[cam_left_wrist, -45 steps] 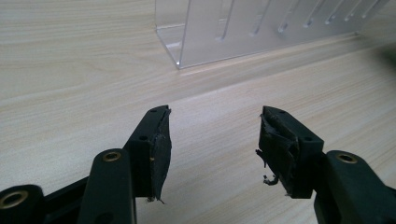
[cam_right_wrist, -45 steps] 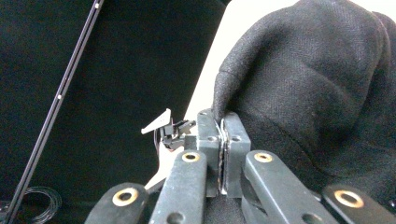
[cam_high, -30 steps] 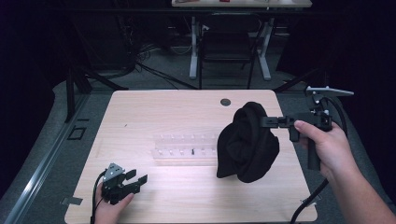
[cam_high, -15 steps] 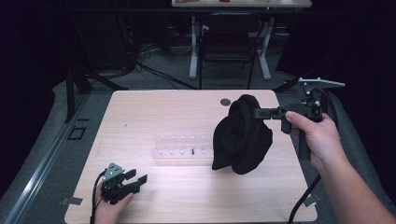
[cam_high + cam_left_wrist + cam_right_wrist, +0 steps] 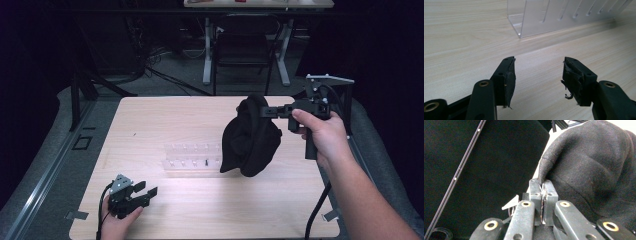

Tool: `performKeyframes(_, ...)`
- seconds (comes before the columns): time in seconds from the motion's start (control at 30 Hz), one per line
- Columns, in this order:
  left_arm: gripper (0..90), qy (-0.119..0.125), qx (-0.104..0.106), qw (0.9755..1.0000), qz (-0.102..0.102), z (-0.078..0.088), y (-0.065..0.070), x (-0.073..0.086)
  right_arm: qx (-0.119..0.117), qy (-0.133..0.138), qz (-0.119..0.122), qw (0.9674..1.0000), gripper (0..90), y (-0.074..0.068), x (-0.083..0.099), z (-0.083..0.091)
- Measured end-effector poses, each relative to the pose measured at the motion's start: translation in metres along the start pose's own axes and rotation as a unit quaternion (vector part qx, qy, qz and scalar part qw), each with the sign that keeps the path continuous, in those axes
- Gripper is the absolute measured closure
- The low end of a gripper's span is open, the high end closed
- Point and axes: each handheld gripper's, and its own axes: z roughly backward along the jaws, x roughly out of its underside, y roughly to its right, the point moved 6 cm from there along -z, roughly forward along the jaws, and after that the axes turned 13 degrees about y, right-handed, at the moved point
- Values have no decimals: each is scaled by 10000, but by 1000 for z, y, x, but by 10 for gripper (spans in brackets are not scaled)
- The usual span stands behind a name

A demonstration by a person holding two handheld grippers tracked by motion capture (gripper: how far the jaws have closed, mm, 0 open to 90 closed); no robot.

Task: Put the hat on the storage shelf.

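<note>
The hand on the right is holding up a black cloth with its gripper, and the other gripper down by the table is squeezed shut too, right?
Not quite. The left gripper is open with nothing between its jaws, as the left gripper view shows. The right gripper does hold up the black cloth.

Two black jaws of the left gripper [image 5: 537, 75] rise from the bottom of the frame and stand well apart, with nothing between them but bare wood. Their pads [image 5: 510, 83] look worn, with frayed bits hanging off the edges. The light wooden tabletop [image 5: 461, 42] runs across the whole frame. At the upper right lies a clear plastic rack [image 5: 554, 17] with slotted walls, resting on the tabletop, apart from the jaws.
</note>
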Motion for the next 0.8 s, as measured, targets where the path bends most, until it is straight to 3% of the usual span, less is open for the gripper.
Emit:
performKeyframes(0.5,438,-31,38,10000,-22,1,-1,-1,-103,-97,-8,9999,887,-4,-3,-33)
performKeyframes(0.8,438,-10,33,10000,-10,1,-1,-1,-118,-110,1,9999,886,-3,-3,-42)
